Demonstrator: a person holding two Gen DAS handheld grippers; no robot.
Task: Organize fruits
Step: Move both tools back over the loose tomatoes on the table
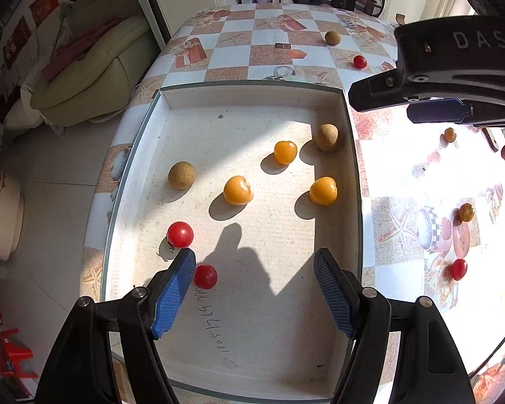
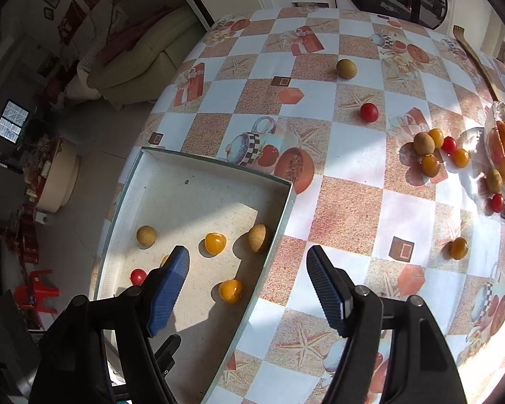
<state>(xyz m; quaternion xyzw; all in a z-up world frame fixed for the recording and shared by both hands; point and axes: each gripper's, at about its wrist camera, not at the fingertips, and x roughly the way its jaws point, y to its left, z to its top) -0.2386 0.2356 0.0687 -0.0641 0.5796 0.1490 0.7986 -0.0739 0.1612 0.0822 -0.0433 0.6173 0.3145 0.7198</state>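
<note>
A white shallow box (image 1: 252,96) (image 2: 215,171) sits on the table's left side. It holds two red cherry tomatoes (image 1: 180,234), three orange fruits (image 1: 238,190) and two brown longans (image 1: 181,175). My left gripper (image 1: 254,289) is open and empty above the box's near part, one red tomato (image 1: 205,276) beside its left finger. My right gripper (image 2: 247,289) is open and empty over the box's right wall. It also shows in the left wrist view (image 1: 434,101). Loose fruits lie on the table: a longan (image 2: 346,68), a red tomato (image 2: 368,112), an orange fruit (image 2: 459,248).
A cluster of mixed fruits (image 2: 430,149) lies by a glass bowl (image 2: 501,141) of fruit at the table's right edge. A wooden backscratcher (image 2: 474,60) lies far right. A sofa (image 2: 134,64) and red stool (image 2: 37,289) stand beyond the table's left edge.
</note>
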